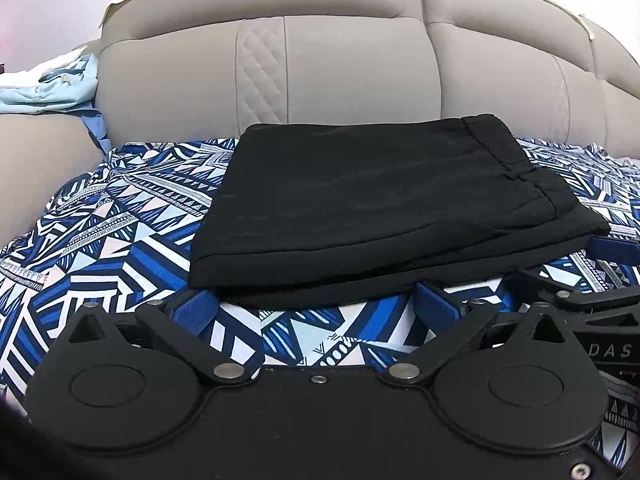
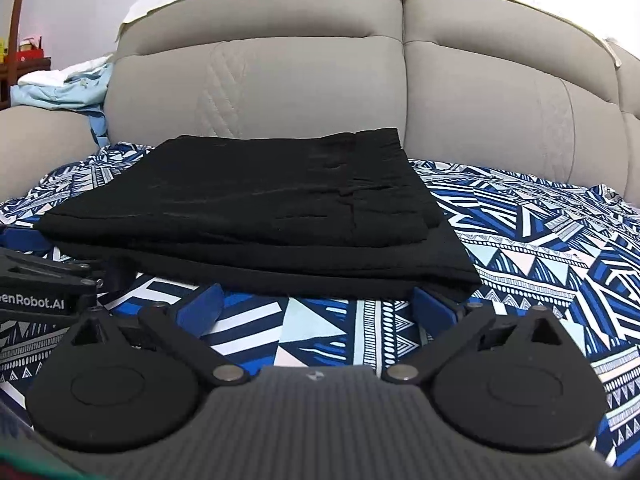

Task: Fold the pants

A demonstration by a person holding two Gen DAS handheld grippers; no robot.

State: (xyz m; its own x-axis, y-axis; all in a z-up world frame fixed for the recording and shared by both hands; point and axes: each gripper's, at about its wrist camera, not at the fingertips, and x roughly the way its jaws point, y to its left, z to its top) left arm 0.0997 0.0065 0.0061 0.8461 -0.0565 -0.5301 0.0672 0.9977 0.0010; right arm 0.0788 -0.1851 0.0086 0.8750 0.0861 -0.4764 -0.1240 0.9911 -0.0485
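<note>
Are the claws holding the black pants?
No. Both the left claw and right claw are open, empty, just short of the folded pants.

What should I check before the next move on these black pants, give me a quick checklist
1. Left tool open: ok, its blue fingers are spread wide at the near edge of the black pants.
2. Right tool open: ok, fingers apart, nothing between them.
3. Pants folded into a compact stack: ok, layered rectangle lying on the patterned bedsheet.
4. Edges aligned: not ok, lower layers stick out beyond the top layer at the near edge and right side.
5. Cloth caught on either tool: cannot tell, the fingertips sit right at the hem.
6. Headboard clearance: ok, behind the stack.
</note>
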